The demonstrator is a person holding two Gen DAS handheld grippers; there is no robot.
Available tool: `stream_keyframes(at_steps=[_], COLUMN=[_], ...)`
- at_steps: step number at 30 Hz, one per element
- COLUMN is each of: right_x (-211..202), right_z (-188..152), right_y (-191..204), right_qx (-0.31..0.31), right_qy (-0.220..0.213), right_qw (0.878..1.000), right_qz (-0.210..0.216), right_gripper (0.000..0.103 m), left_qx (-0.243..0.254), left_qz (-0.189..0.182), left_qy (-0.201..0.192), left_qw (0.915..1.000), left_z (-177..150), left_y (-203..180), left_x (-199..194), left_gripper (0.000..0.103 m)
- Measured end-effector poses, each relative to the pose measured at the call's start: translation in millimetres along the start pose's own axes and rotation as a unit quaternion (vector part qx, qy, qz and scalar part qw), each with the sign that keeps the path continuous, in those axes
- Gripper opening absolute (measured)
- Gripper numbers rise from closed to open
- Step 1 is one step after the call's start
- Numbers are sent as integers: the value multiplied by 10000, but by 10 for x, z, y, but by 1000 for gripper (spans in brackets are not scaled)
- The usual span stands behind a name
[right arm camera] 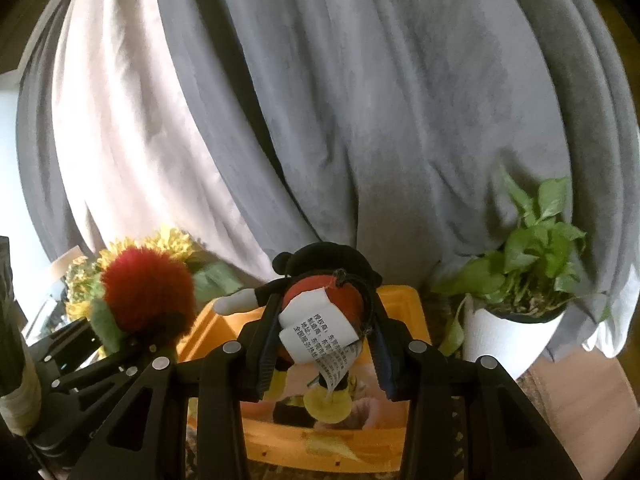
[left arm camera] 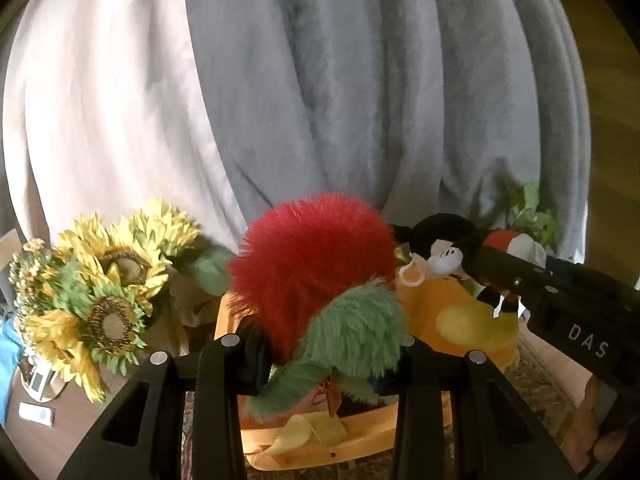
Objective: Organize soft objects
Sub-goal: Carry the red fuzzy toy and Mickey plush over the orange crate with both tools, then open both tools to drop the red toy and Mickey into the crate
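Observation:
My left gripper (left arm camera: 326, 360) is shut on a fluffy plush with a red head and green body (left arm camera: 320, 264); it holds it above an orange bin (left arm camera: 320, 440). The red plush also shows at the left in the right wrist view (right arm camera: 146, 284). My right gripper (right arm camera: 320, 344) is shut on a black, red and white mouse plush (right arm camera: 320, 284) with a white care label (right arm camera: 316, 324), over the same orange bin (right arm camera: 320, 440). In the left wrist view, the right gripper (left arm camera: 492, 276) comes in from the right with the mouse plush (left arm camera: 440, 240).
A bunch of artificial sunflowers (left arm camera: 100, 288) stands left of the bin. A potted green plant in a white pot (right arm camera: 516, 304) stands to the right. Grey and white curtains (right arm camera: 320, 100) hang behind. A patterned rug (left arm camera: 540, 392) lies under the bin.

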State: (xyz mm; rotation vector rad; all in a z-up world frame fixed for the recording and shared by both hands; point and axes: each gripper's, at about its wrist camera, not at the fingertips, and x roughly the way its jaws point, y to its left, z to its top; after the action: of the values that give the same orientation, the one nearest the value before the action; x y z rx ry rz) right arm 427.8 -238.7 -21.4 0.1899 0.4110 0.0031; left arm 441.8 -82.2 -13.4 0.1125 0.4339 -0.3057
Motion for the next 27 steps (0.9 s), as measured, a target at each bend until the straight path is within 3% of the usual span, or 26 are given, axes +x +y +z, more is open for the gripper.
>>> stream_keyframes(at_steps=[18,23,27], right_x=[803,904,916], right_z=[-308,-383,-381], right_y=[-152,-206,-207], right_qx=[-7,140,136], right_qy=[901,1166,1190], right_qw=[9958,9928,9924], right_qz=[-191,-234,-272], right_gripper=[42,45,68], left_qx=[61,67,25], left_qz=[-15,-32,-50], left_qy=[1059,1410,1484], left_qw=[9944,9900,9889], left_z=[-298,-406,-444], left_y=[38,31,38], left_x=[994,1185,1220], left_gripper=[38,46,66])
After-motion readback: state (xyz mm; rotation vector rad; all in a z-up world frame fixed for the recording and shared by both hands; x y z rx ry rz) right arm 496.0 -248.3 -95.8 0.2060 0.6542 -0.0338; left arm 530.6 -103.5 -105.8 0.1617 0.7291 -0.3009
